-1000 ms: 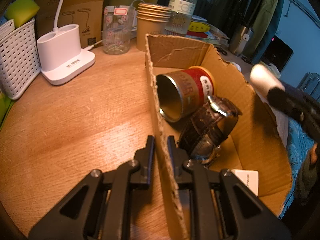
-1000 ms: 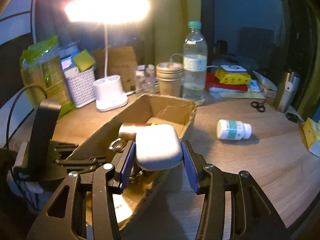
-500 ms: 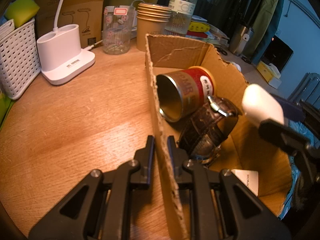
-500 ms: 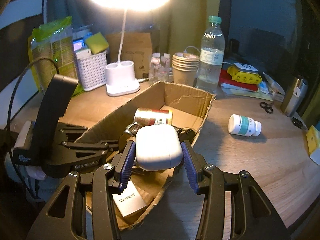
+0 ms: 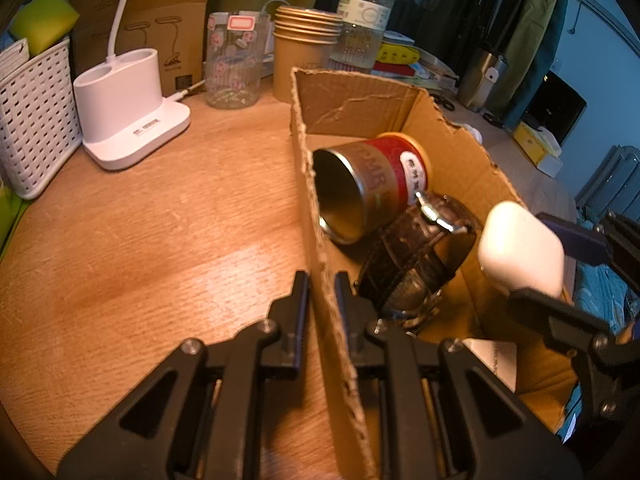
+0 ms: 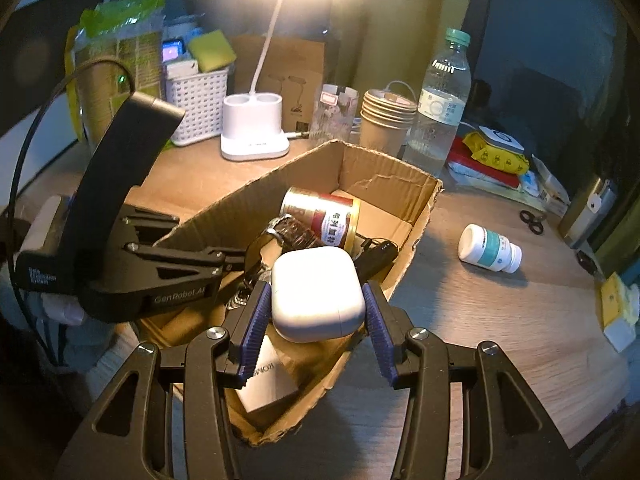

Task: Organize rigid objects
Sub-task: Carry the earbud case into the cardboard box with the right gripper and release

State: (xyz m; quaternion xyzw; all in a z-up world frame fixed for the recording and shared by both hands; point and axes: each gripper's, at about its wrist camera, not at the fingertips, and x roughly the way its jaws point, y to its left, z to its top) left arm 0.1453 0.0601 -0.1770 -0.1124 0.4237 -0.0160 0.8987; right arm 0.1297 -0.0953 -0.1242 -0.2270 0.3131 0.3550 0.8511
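Note:
An open cardboard box lies on the wooden table. Inside lie a red and gold tin can, a dark leather watch, a small white box and a black item. My left gripper is shut on the box's left wall. My right gripper is shut on a white earbud case and holds it over the box's near end. A white pill bottle lies on the table to the right of the box.
Behind the box stand a white lamp base, a glass jar, stacked paper cups and a water bottle. A white basket stands at the left. Scissors and a metal flask lie far right.
My right gripper has carried the white earbud case forward and down over the box. The left gripper keeps its hold on the box wall.

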